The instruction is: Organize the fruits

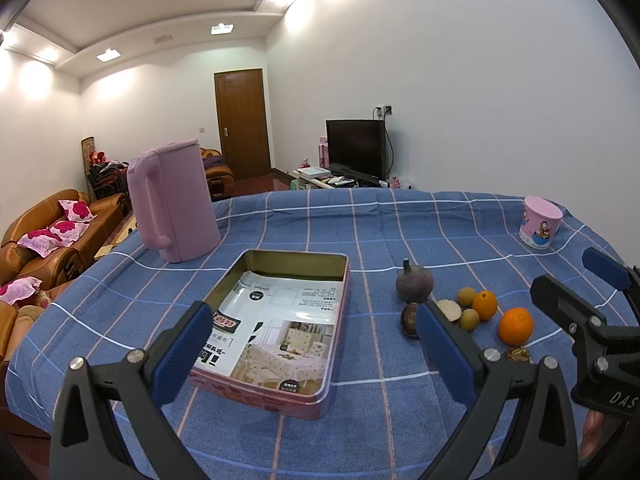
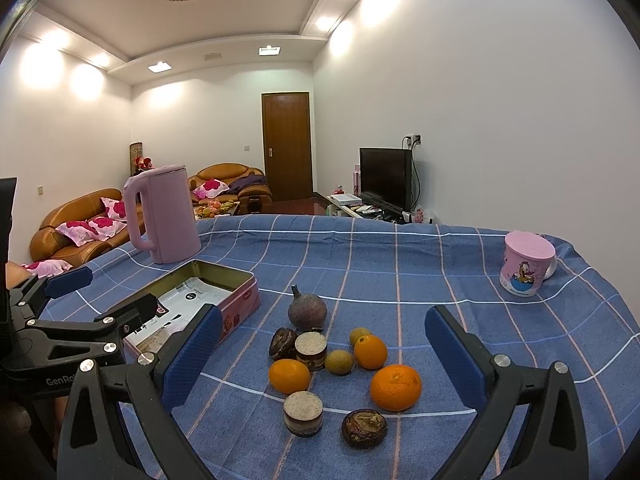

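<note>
1. Nearest my right hand-held gripper (image 2: pixel 322 354), a dark wrinkled fruit (image 2: pixel 364 428) and a cut piece with a pale top (image 2: pixel 303 413) lie on the bench (image 2: pixel 400 264); its jaws stand wide open and hold nothing.
2. My left hand-held gripper (image 1: pixel 316 354) is also wide open and empty, hovering over the near end of the tin box (image 1: pixel 338 320).
3. Beyond them sit three oranges, the largest (image 2: pixel 395 387) to the right, small greenish fruits, and a purple round fruit with a stem (image 2: pixel 307 311).
4. I judge the step is a first pick: lower the right jaws around the largest orange, centred, and close gently.
5. The box looks free of fruit, though a printed sheet lines it, so I may be missing something.
</note>
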`<action>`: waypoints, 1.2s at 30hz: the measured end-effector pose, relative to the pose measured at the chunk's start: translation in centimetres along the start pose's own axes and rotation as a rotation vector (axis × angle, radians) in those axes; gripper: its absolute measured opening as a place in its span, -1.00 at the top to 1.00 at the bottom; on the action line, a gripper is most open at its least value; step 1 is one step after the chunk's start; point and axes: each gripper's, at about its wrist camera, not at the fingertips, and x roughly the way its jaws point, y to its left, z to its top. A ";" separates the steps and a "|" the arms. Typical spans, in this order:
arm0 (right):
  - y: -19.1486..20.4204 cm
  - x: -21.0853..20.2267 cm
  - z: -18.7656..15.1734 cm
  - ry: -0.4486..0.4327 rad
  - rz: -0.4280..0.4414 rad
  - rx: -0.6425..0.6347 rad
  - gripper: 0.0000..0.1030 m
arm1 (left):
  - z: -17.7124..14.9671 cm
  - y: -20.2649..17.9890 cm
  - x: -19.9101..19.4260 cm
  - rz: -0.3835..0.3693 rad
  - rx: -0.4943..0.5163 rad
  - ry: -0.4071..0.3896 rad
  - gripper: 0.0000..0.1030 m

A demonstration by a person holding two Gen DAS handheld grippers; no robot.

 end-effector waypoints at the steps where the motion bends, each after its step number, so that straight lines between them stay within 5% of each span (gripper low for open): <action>1: 0.0 0.0 0.0 0.000 0.001 0.000 -0.98 | 0.0 0.0 0.0 -0.002 -0.001 0.000 -1.00; 11: -0.6 0.3 -0.7 0.024 -0.015 -0.004 -0.98 | -0.7 -0.6 0.7 -0.010 0.004 0.027 -1.00; 26: -7.8 1.1 -5.4 0.145 -0.136 0.101 -0.98 | -3.6 -7.7 4.0 -0.170 0.102 0.147 -0.97; 32: -8.3 1.0 -5.6 0.147 -0.138 0.115 -0.96 | -4.5 -10.3 5.0 -0.240 0.138 0.216 -0.70; 36: -8.9 1.1 -5.7 0.167 -0.117 0.147 -0.66 | -4.5 -11.2 5.4 -0.275 0.150 0.246 -0.58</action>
